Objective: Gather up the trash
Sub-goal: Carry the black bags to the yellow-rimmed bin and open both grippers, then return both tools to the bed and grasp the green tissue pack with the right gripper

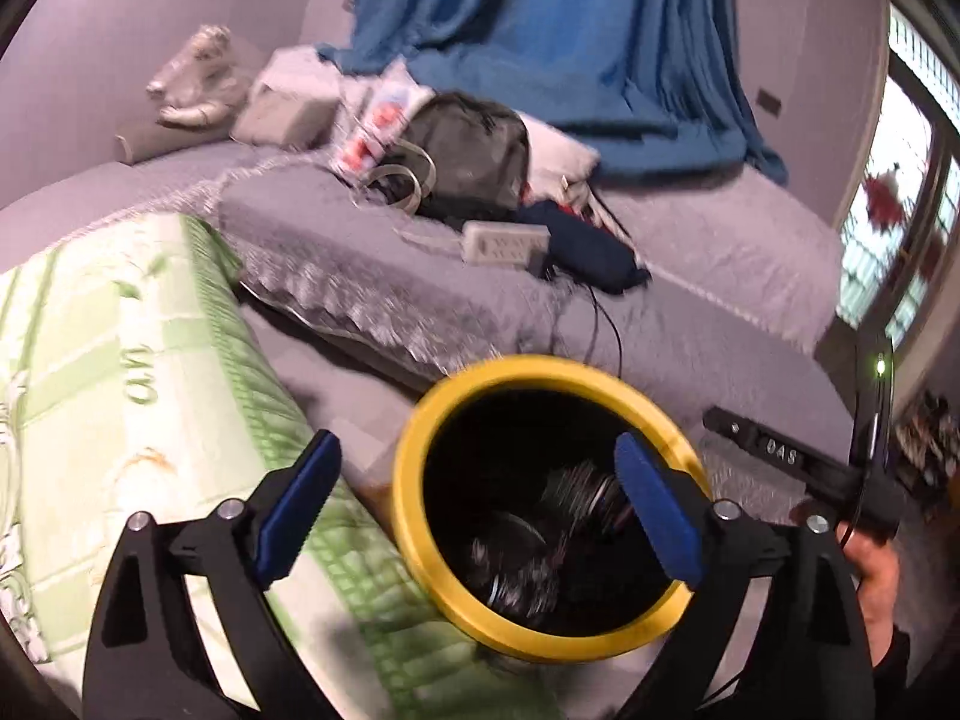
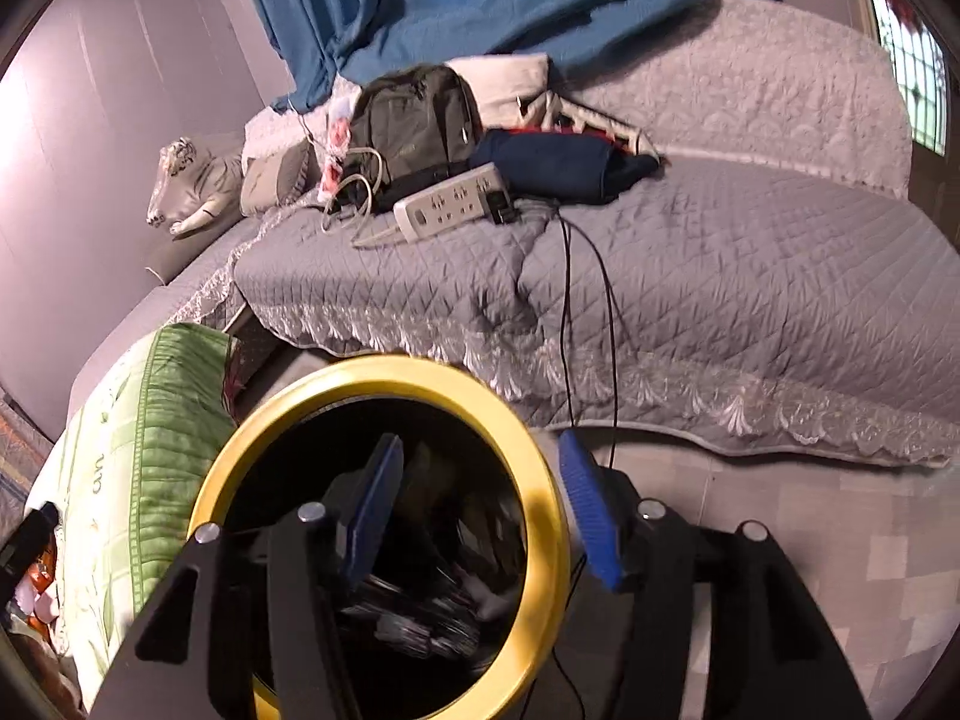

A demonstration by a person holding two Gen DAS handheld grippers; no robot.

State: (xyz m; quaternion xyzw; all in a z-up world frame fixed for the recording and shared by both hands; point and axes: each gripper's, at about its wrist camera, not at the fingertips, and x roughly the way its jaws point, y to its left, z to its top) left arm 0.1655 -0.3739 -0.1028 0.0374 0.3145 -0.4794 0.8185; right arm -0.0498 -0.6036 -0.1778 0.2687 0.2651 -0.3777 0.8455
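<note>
The yellow-rimmed trash bin stands on the floor beside the grey quilted bed, its mouth facing up so dropped pieces fall straight in; crumpled wrappers already lie at its bottom. Both tools tilt downward over that mouth. The left tool is spread wide and empty, one finger outside the rim. The right tool is released too, its jaws straddling the rim, nothing between them.

We find the yellow-rimmed bin's mouth open from above; a green quilt crowds its left side, and black cables hang just behind.
</note>
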